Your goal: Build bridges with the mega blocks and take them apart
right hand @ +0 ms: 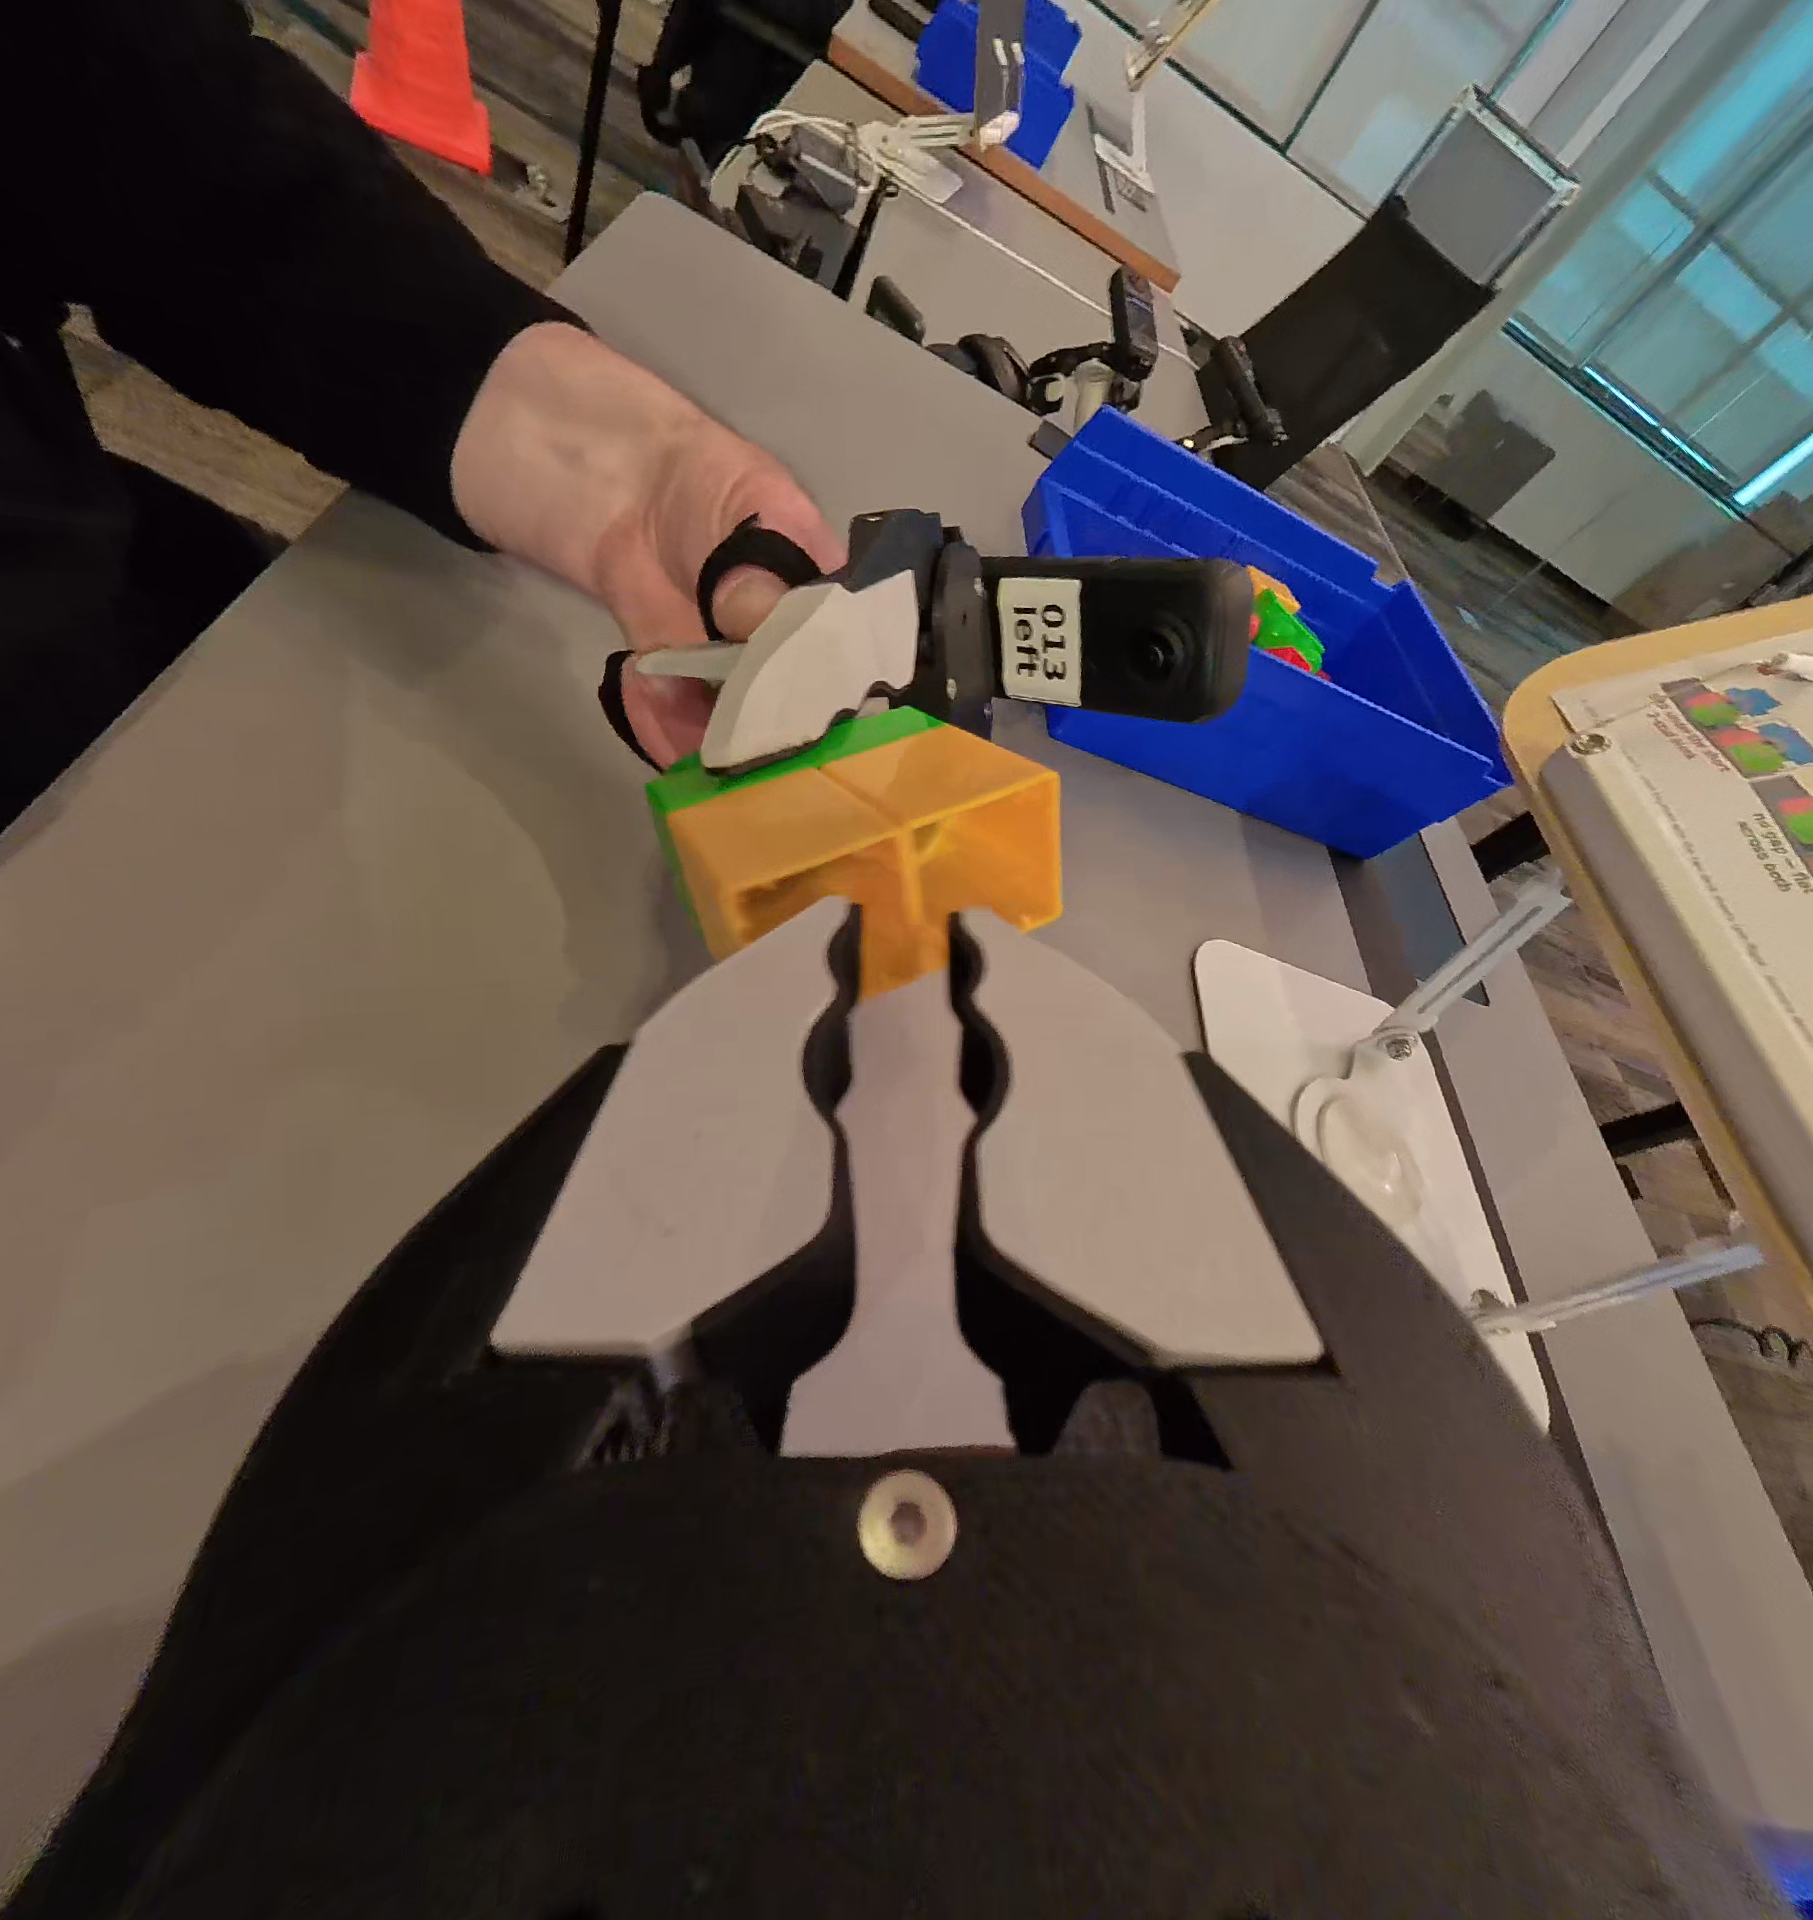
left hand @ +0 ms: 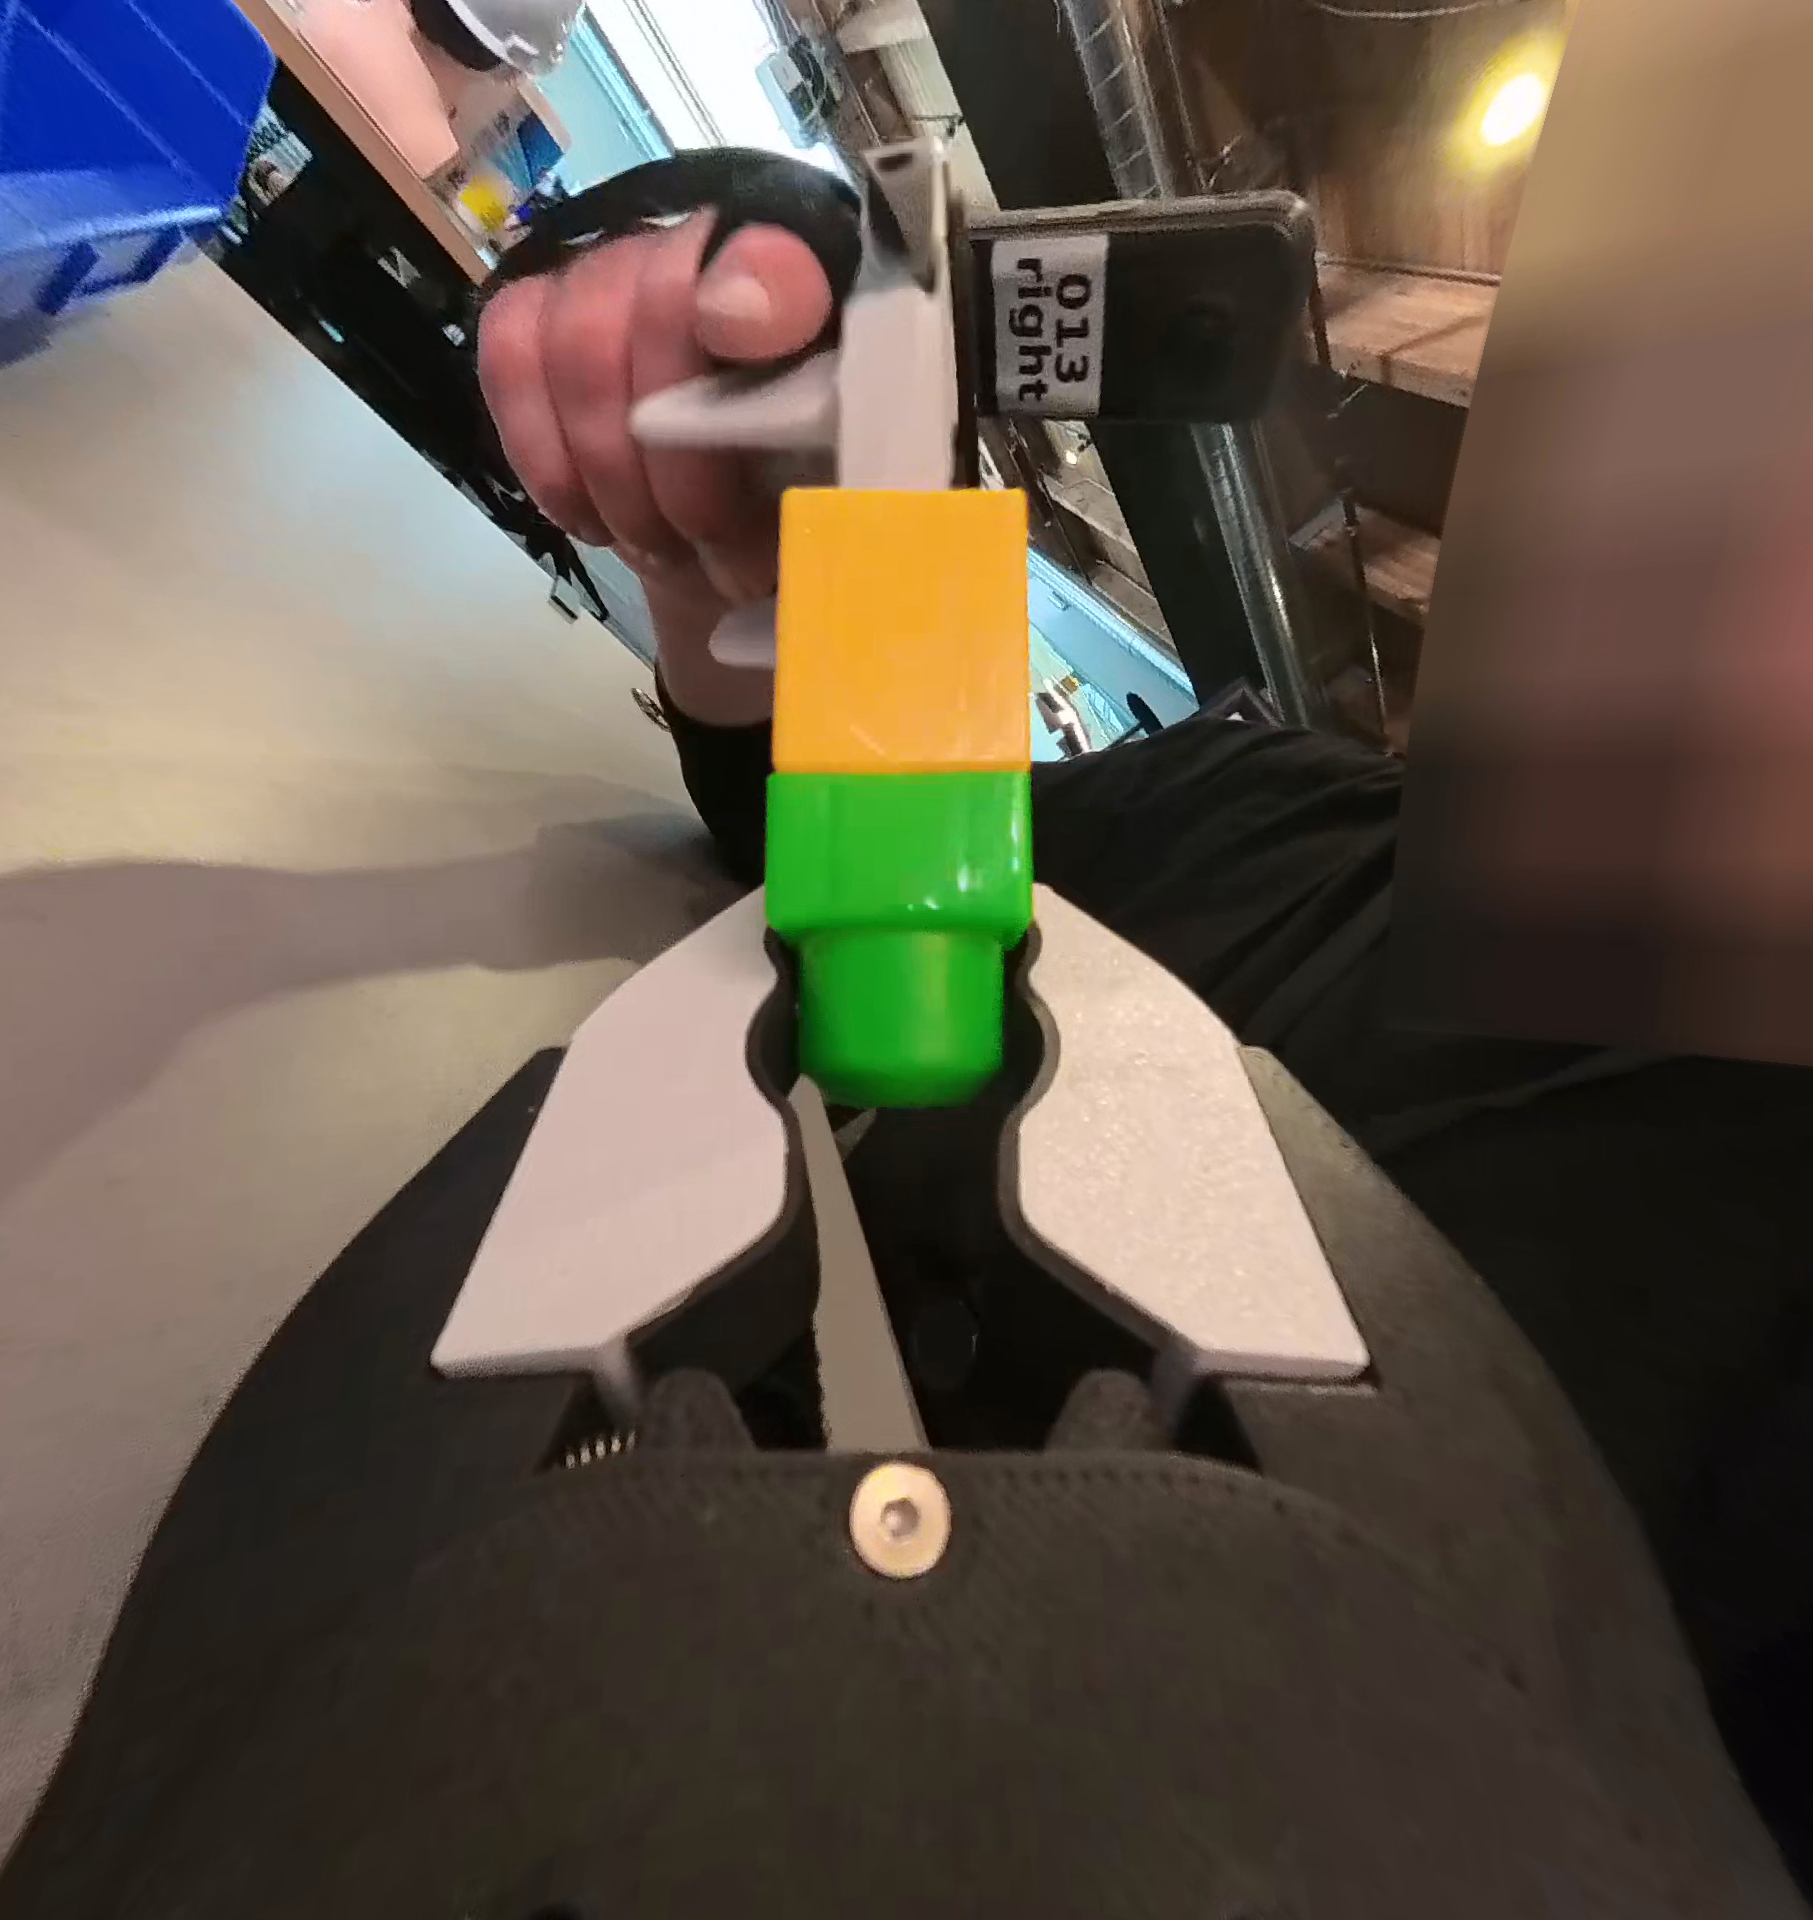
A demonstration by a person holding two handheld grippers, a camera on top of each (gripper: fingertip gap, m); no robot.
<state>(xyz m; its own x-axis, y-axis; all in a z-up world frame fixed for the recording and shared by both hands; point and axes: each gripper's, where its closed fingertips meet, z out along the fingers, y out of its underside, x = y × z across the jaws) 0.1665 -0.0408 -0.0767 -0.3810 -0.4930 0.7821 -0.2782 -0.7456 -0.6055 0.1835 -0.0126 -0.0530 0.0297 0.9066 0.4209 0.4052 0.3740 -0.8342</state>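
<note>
Two joined blocks (right hand: 860, 831) before bin (right hand: 1297, 665).

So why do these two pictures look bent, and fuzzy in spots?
Left wrist view: wide lens tilts the room, the far hand is motion-blurred, a lamp flares, and the smeared patch at right was added afterwards. Right wrist view: table edges curve, the orange block is slightly soft, and the daylight is even.

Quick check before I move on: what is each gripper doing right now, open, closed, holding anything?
Left gripper: closed on the green block, gripping it at its stud end.
Right gripper: closed on the orange block, pinching a wall at its hollow open end.
</note>
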